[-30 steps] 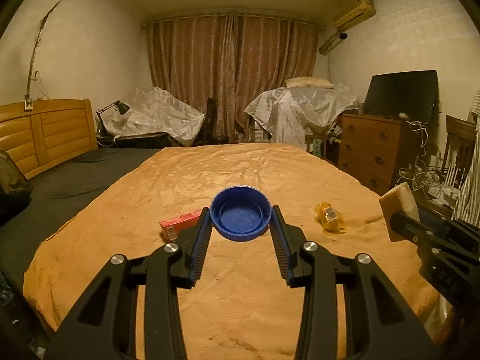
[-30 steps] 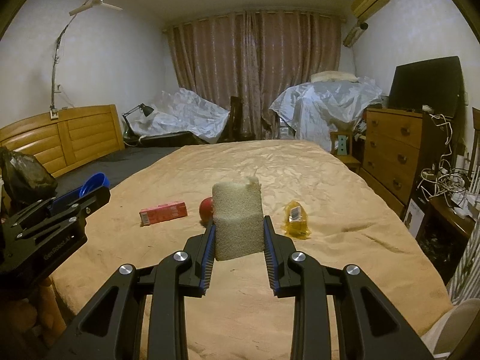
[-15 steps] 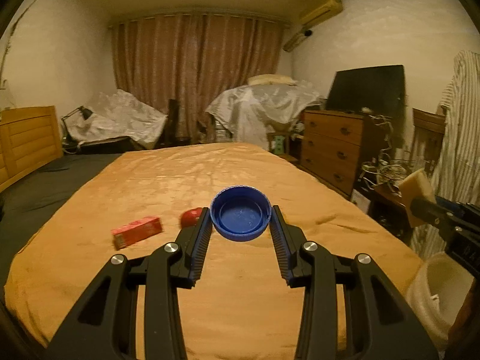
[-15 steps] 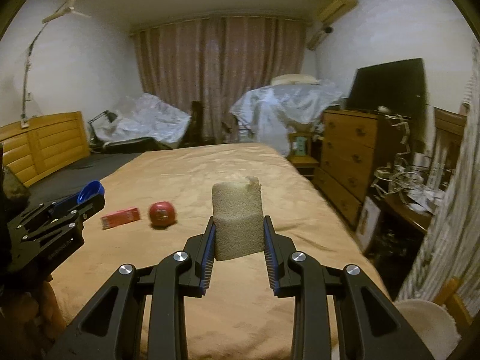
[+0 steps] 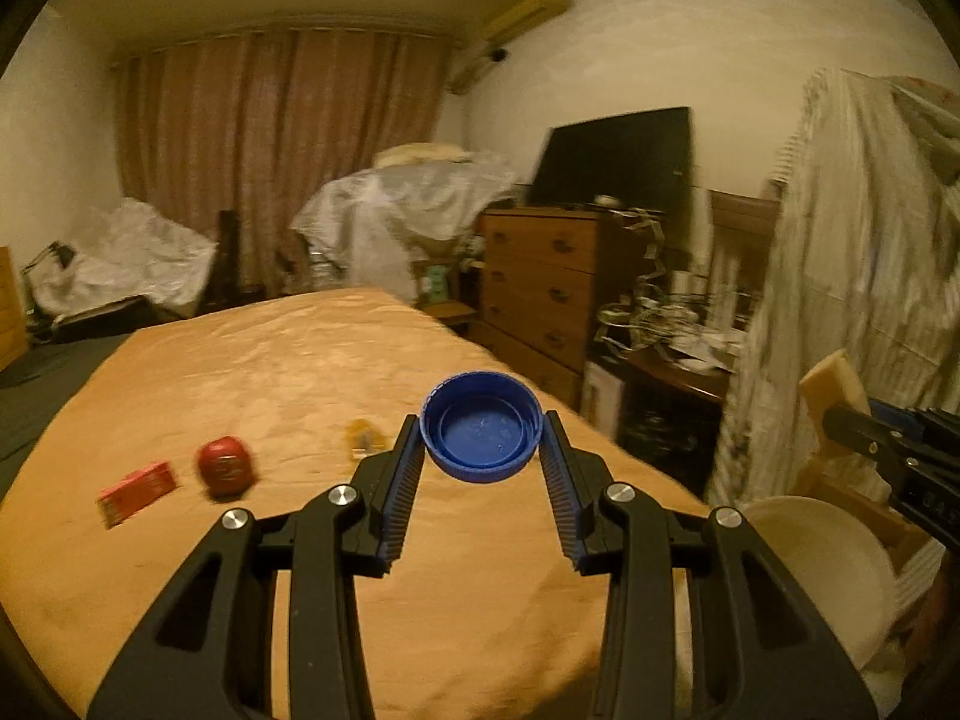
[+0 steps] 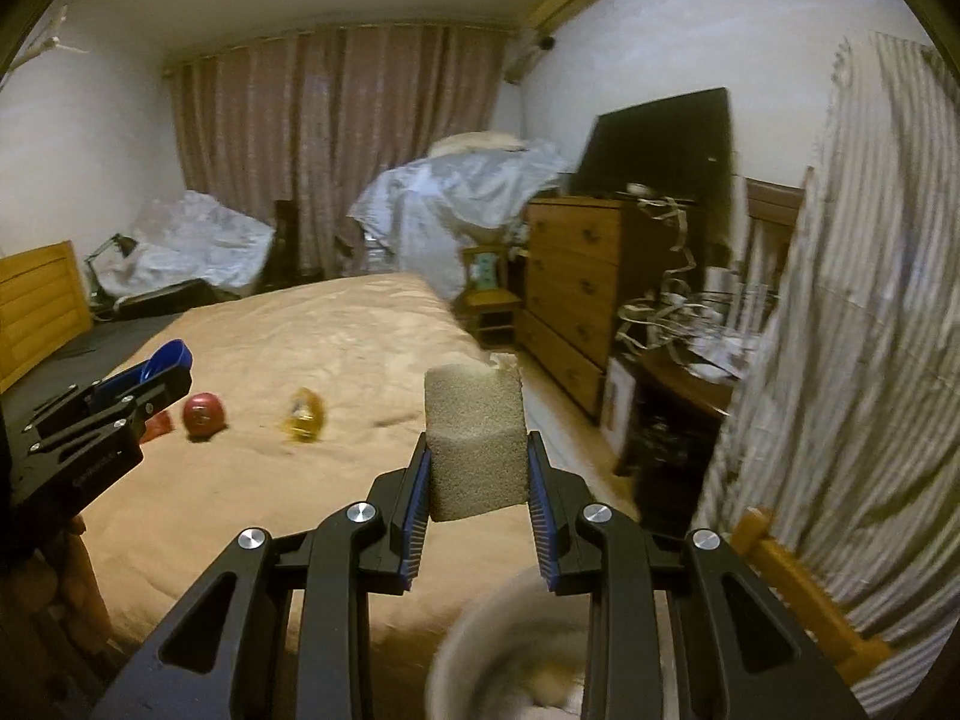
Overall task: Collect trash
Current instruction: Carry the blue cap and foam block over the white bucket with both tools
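- Since a second ago both of my views have swung toward the right side of the room: the dresser (image 5: 540, 282) and the striped cloth (image 6: 840, 360) now fill the 3 o'clock side, the headboard has nearly slid out at 9 o'clock, and a white bin (image 5: 822, 570) has come into sight at the bed's corner.
- My left hand-held gripper (image 5: 480, 438) is clenched on a blue lid (image 5: 479, 435), open side facing the camera, with nothing lying in it that I can see.
- My right hand-held gripper (image 6: 477, 450) is clenched on a tan sponge block (image 6: 474, 438), which stands upright between the ribbed blue pads (image 6: 417, 516).
- In the left view the right hand-held gripper and its sponge block sit at 3 o'clock, above the white bin, whose rim shows at 4 o'clock beside the orange bedspread (image 5: 270, 372).
- In the right view the bin is a blurred pale rim at 6 o'clock, just under my jaws; something pale lies inside, but I cannot tell what.
- On the bedspread, from the left view: a red box (image 5: 137, 492) at 9 o'clock, a red round item (image 5: 227, 467) just beside it, and a yellow wrapper (image 5: 363, 441) nearer my left finger. All three lie apart from each other.
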Motion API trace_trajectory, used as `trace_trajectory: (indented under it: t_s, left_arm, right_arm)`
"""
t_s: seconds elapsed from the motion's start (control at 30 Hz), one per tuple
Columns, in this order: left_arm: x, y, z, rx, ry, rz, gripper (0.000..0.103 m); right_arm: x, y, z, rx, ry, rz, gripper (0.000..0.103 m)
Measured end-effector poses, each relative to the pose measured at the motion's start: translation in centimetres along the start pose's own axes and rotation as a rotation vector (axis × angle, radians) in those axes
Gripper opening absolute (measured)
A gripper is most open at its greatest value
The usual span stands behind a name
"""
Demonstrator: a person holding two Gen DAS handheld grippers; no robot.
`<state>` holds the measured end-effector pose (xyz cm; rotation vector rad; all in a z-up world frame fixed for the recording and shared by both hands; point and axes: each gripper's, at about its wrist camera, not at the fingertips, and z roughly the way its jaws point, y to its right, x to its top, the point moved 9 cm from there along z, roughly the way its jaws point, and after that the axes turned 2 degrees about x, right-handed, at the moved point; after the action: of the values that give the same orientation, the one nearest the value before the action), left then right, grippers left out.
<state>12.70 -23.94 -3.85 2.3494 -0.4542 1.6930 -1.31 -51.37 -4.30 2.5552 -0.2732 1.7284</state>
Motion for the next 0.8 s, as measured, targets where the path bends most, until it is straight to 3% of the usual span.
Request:
trace_trajectory:
  t_s: [0.4,0.63,0.8]
  left_arm:
    - [-1.3,12.1,1.6,-0.210,-0.081,0.096,0.038]
    - [-4.1,16.6,3.4,-0.315,-0.219,0.166,0.038]
    - [-6.5,18.6,4.9,-0.377,-0.340,0.213,0.038]
  right_arm:
    - [-2.8,11.6,-2.6,-0.114,-0.103,0.063,0.031]
    - [-5.6,16.6,-0.3,-0.075,-0.298,0.103,0.031]
    - [-8.1,17.4,2.1,-0.014,-0.448,0.117,0.031]
